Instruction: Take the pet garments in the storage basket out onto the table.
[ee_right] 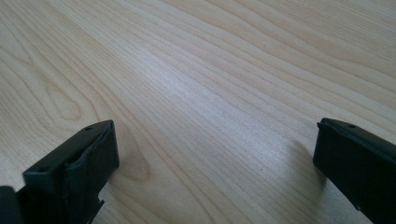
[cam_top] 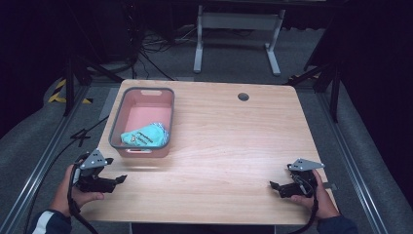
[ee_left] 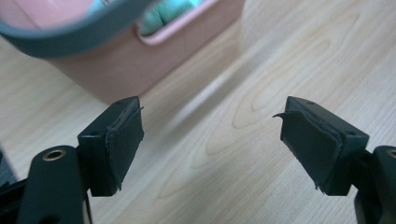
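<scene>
- A pink basket [cam_top: 144,92] with a grey rim was seen on the left half of the wooden table [cam_top: 229,141], and a teal packet [cam_top: 146,135] was found lying in its near end, against the near wall.
- The packet's long axis was judged to run roughly left to right across the basket, slightly tilted.
- The left gripper [cam_top: 118,180] was held at the near left corner of the table, just near of the basket; its jaws were set well apart, and nothing was held between them.
- In the left gripper view, the basket's near wall [ee_left: 121,70] was seen just beyond and left of the jaws, with the teal packet [ee_left: 163,16] showing through the handle slot.
- The right gripper [cam_top: 273,185] was held at the near right, well apart from the basket; its jaws were spread wide over bare wood [ee_right: 210,93], and nothing was gripped.
- The left gripper was judged much the nearer: the packet lay far and slightly right of its fingers [ee_left: 122,140], over the rim.
</scene>
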`<act>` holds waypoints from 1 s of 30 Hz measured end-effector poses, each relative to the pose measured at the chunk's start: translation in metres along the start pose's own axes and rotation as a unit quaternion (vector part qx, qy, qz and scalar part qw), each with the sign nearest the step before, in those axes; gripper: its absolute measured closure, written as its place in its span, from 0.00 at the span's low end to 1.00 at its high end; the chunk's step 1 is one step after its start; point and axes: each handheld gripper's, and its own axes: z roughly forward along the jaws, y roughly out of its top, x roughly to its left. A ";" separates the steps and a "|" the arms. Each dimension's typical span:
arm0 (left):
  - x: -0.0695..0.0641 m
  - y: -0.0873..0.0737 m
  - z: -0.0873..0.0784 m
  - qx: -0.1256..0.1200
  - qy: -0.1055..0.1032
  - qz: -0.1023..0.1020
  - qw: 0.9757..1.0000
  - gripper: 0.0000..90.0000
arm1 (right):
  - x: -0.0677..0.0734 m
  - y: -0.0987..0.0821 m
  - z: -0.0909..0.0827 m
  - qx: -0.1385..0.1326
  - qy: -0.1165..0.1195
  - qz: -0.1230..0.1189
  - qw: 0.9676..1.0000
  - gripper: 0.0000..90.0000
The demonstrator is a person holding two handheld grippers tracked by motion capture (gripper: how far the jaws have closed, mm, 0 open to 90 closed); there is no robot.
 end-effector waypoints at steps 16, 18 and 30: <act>0.015 0.086 -0.024 0.018 0.014 0.036 0.999 0.24 | 0.000 0.000 0.000 0.000 -0.001 -0.002 1.000 0.00; 0.022 0.099 -0.017 0.029 0.017 0.035 0.999 0.23 | 0.000 0.000 0.000 0.000 -0.001 -0.002 1.000 0.00; 0.064 0.145 0.055 0.158 -0.014 0.020 0.987 0.23 | 0.000 -0.001 -0.001 0.000 -0.001 0.000 1.000 0.00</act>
